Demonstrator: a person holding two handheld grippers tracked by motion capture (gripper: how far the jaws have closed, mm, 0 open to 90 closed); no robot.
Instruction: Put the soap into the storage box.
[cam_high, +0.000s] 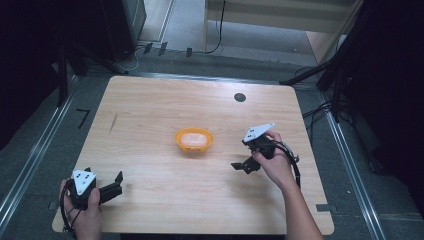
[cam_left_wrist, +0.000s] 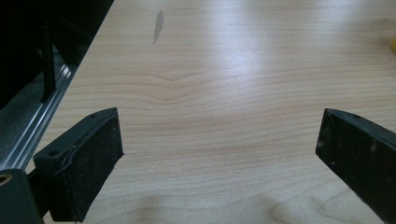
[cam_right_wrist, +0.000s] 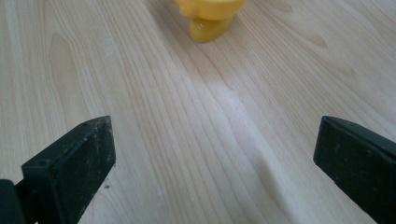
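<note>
An orange bowl (cam_high: 193, 140) with a pale pinkish lump inside sits near the middle of the wooden table (cam_high: 150, 110). My right gripper (cam_high: 246, 165) hovers to the bowl's right, jaws wide open and nothing between them. In the right gripper view the bowl's yellow-orange base (cam_right_wrist: 210, 14) shows at the top edge, well beyond the open gripper (cam_right_wrist: 212, 154). My left gripper (cam_high: 116, 184) rests at the table's near left corner, open and empty. In the left gripper view its gripper (cam_left_wrist: 219, 154) spans bare wood.
A small dark round disc (cam_high: 240, 97) is set into the table's far right part. A thin dark mark (cam_high: 113, 123) lies on the left side of the top. Metal rails (cam_high: 30, 160) and cables run beside the table on the floor.
</note>
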